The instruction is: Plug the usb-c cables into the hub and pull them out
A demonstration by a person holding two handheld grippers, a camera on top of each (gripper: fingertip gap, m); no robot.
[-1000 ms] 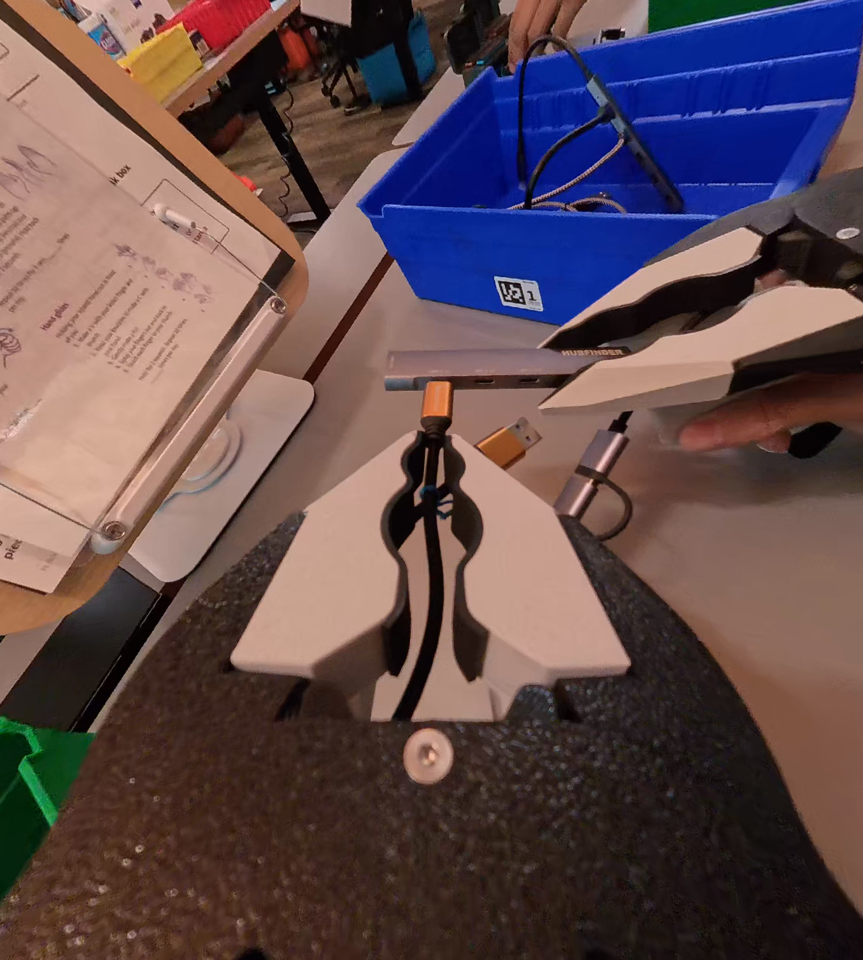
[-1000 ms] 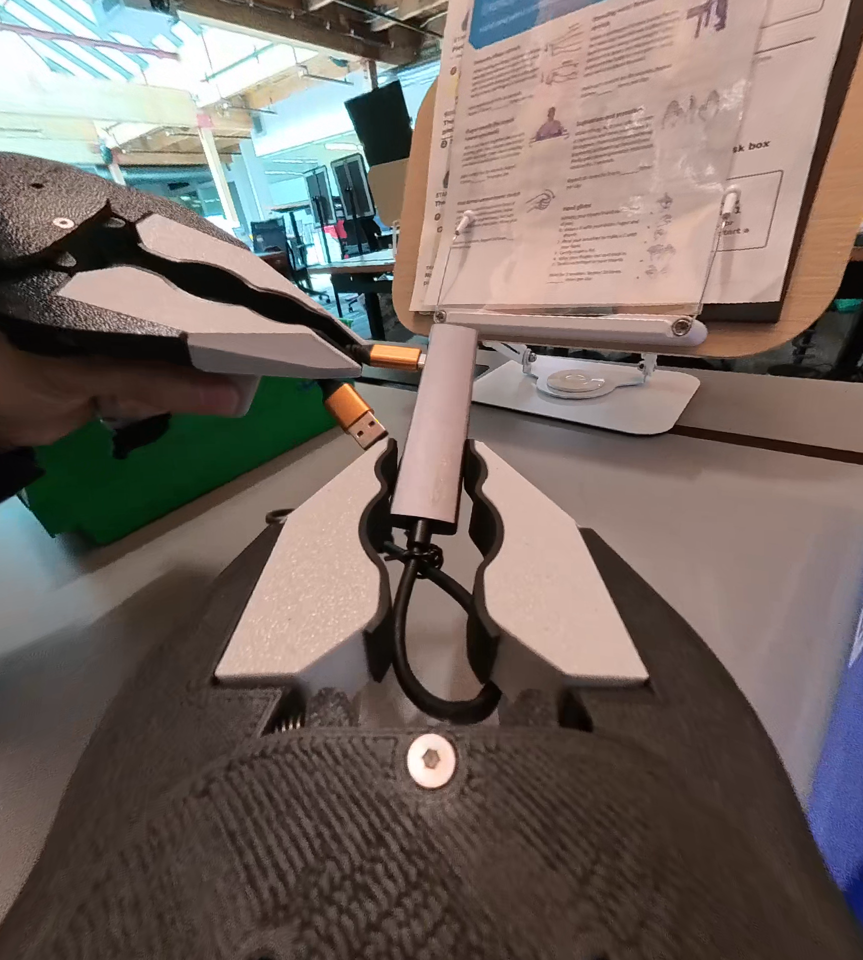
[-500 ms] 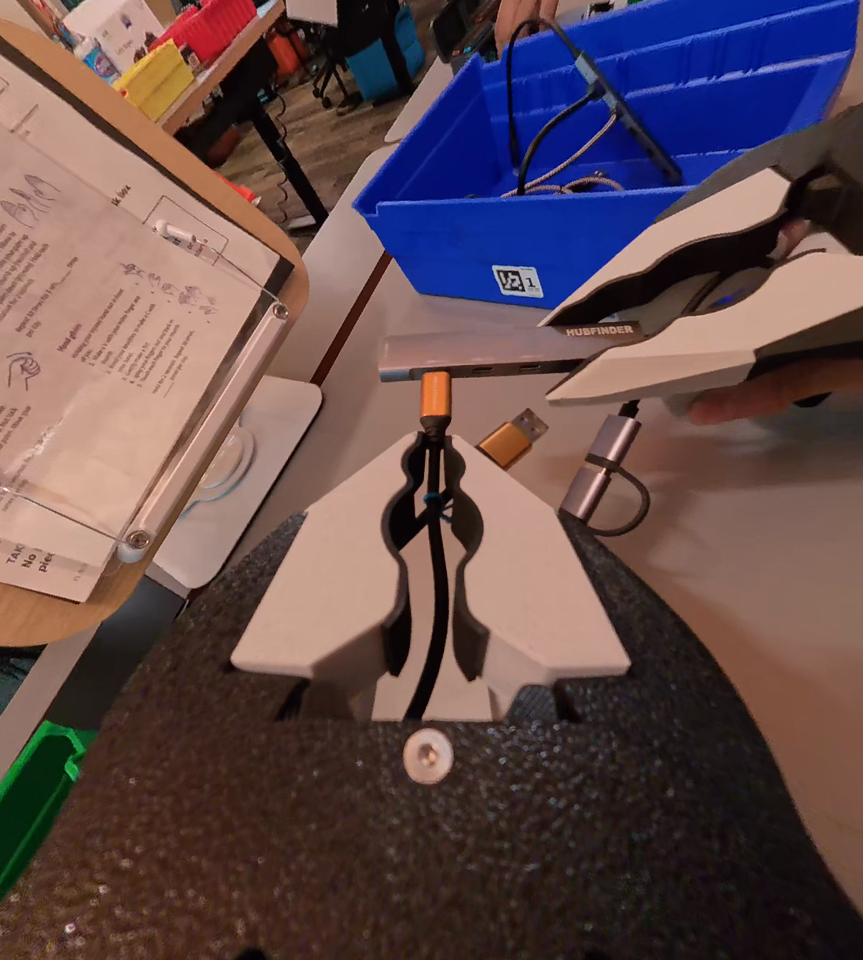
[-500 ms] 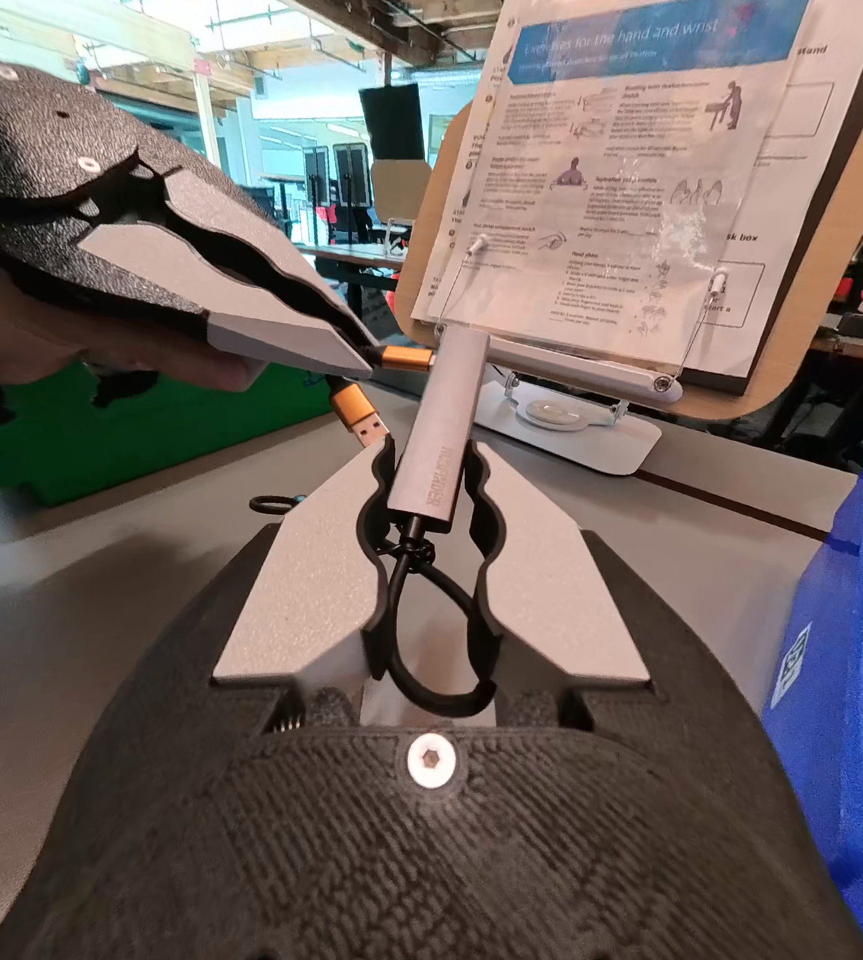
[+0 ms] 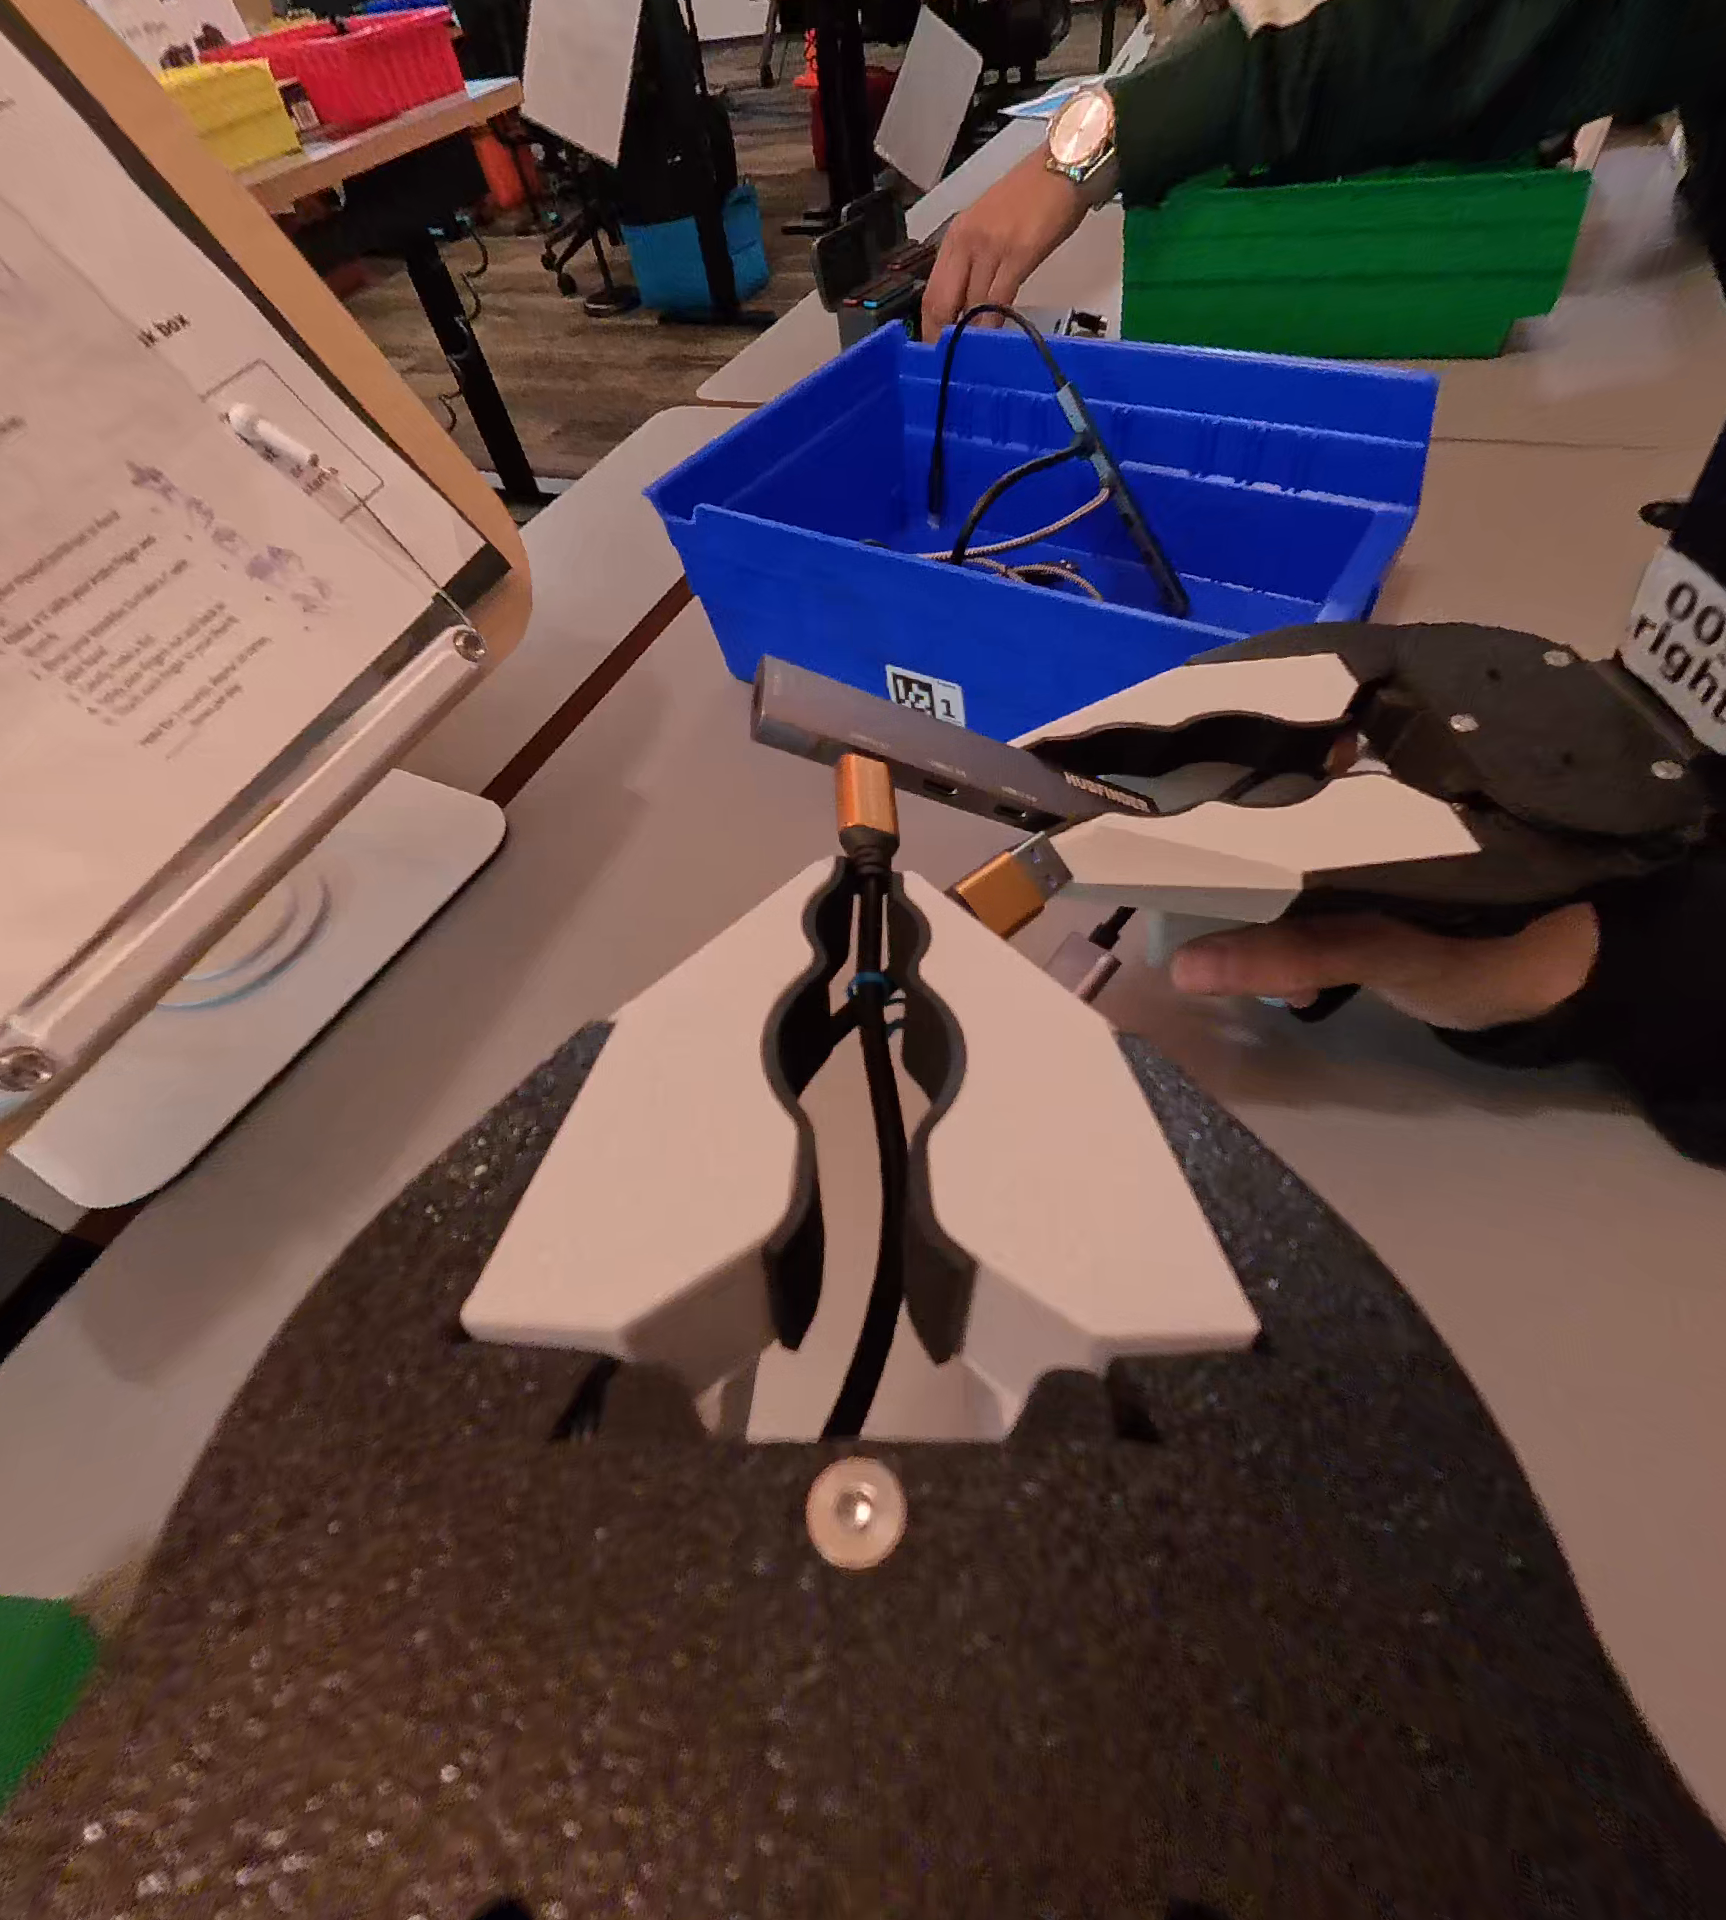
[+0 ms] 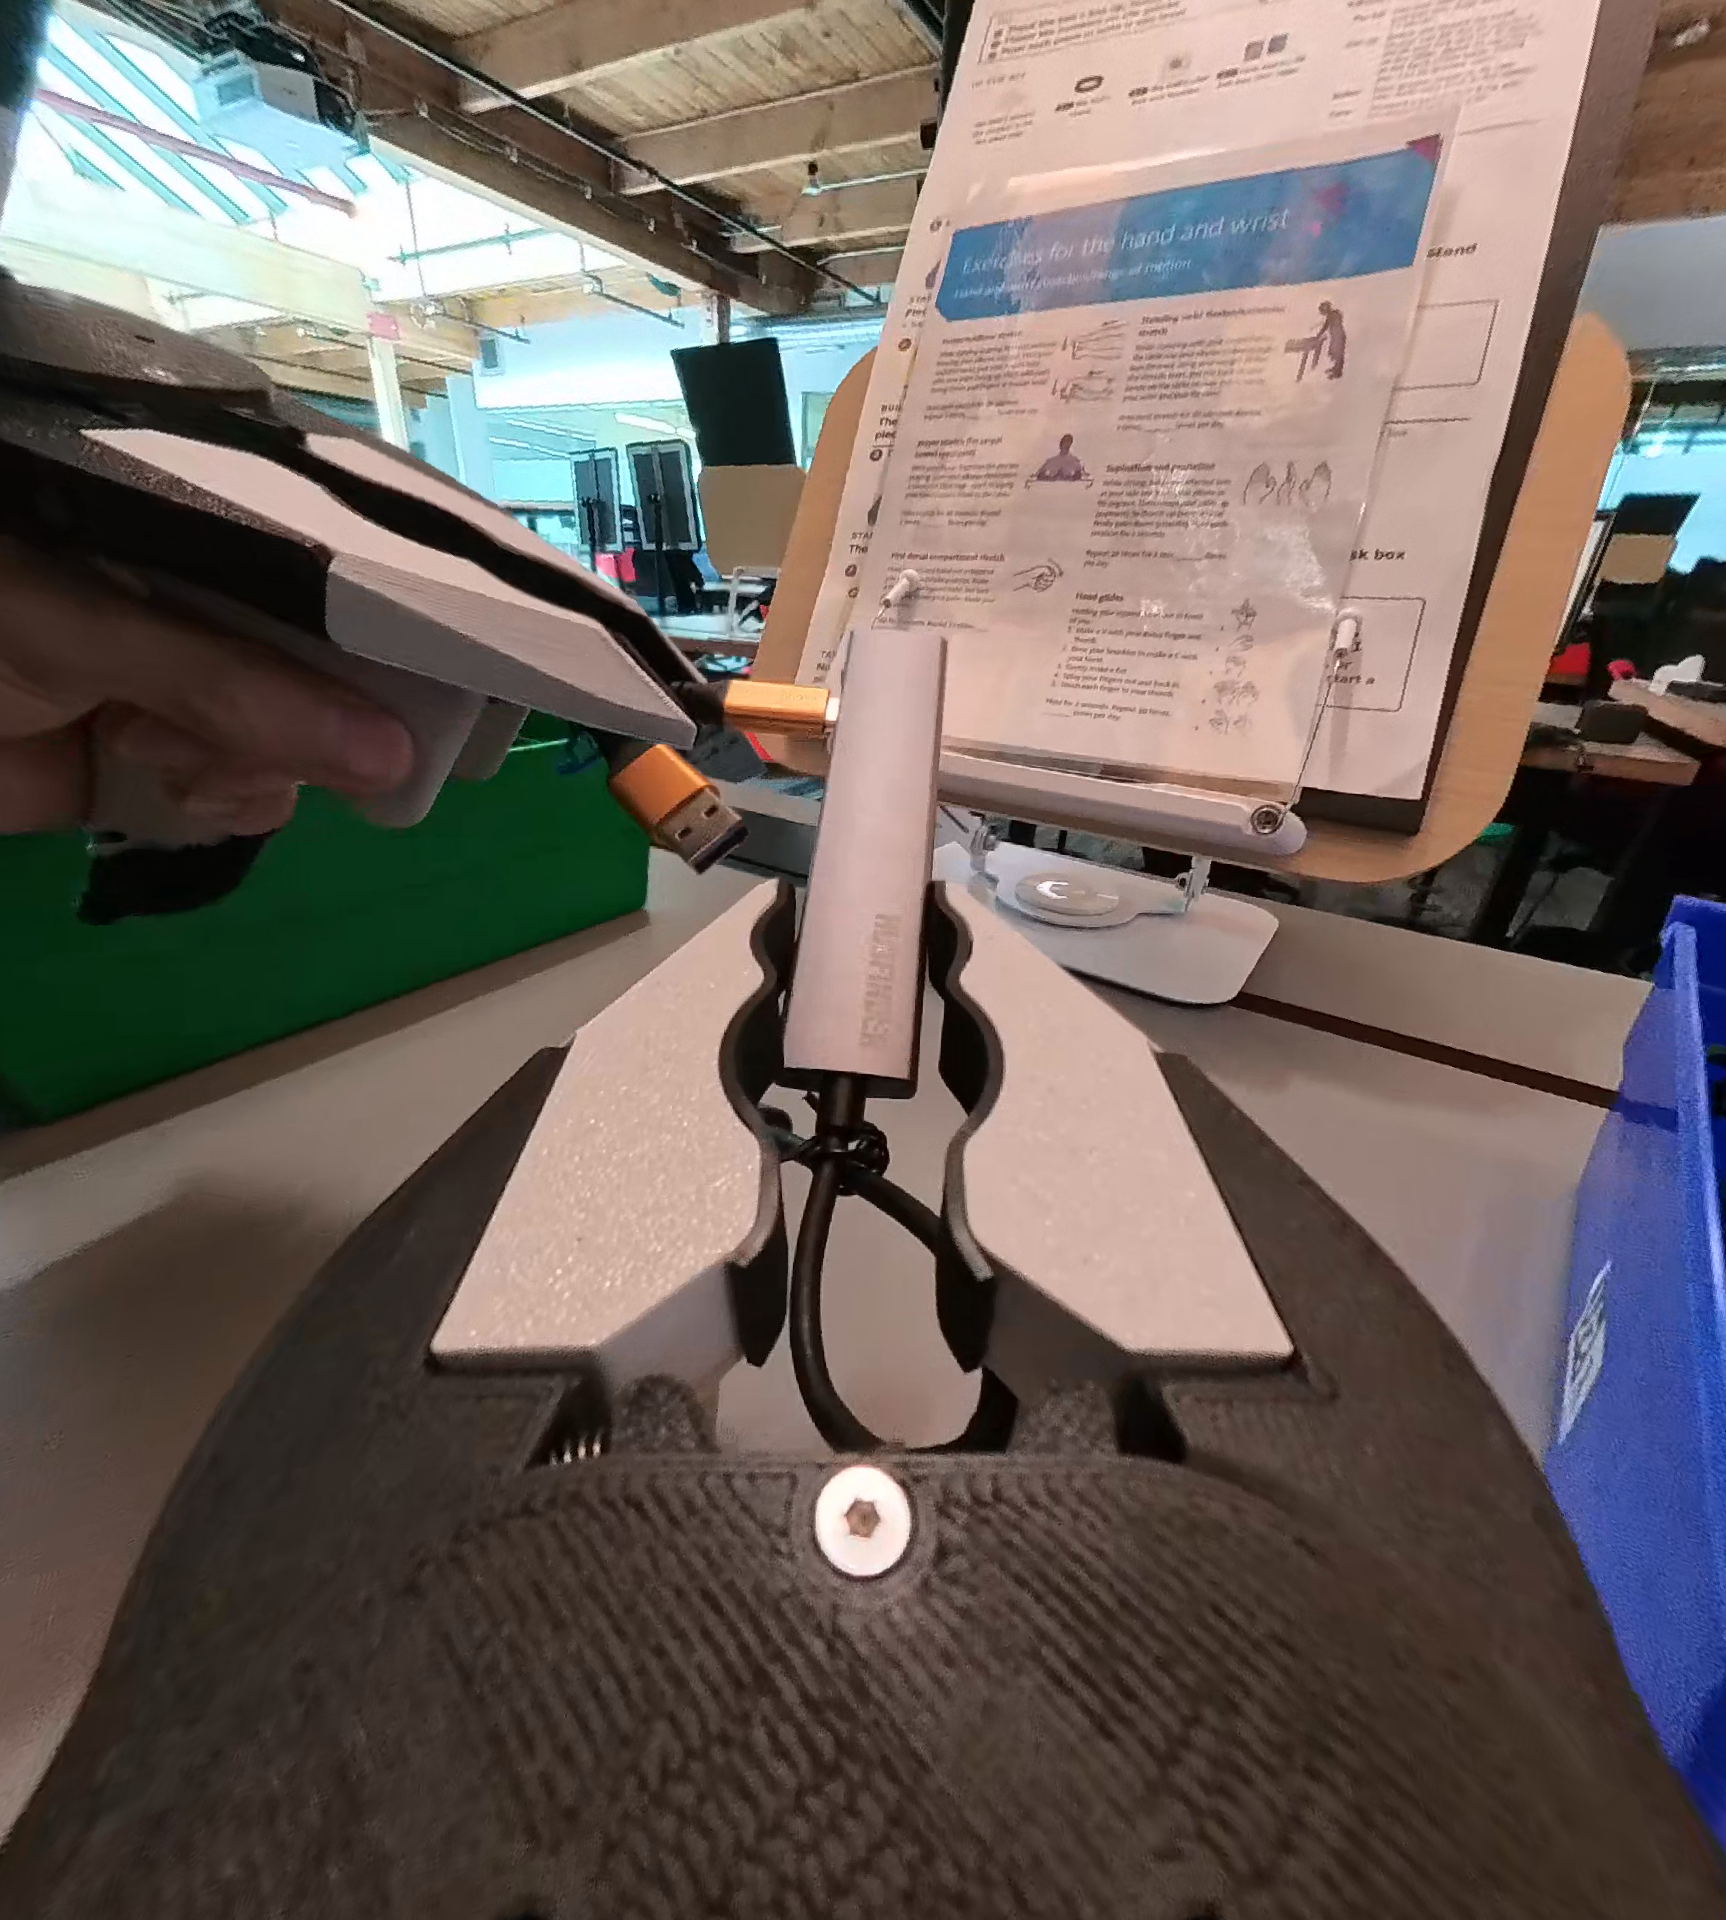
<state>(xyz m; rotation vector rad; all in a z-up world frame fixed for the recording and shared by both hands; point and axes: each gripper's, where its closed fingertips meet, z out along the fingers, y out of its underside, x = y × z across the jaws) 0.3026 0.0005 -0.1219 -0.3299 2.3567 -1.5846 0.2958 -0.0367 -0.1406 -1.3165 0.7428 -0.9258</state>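
So the orange usb-c plug looks seated in the grey hub, held up over the bench. Left tongs pinch its black cable, right tongs clamp the hub. Plugging in looks done, pulling out is still left.

Hub's rear end hidden between far fingers, grey plug at 3 o'clock blurred, document stand cut at 9 o'clock.

exposed wooden ceiling beams, bright windows behind, desks and office chairs on dark flooring.
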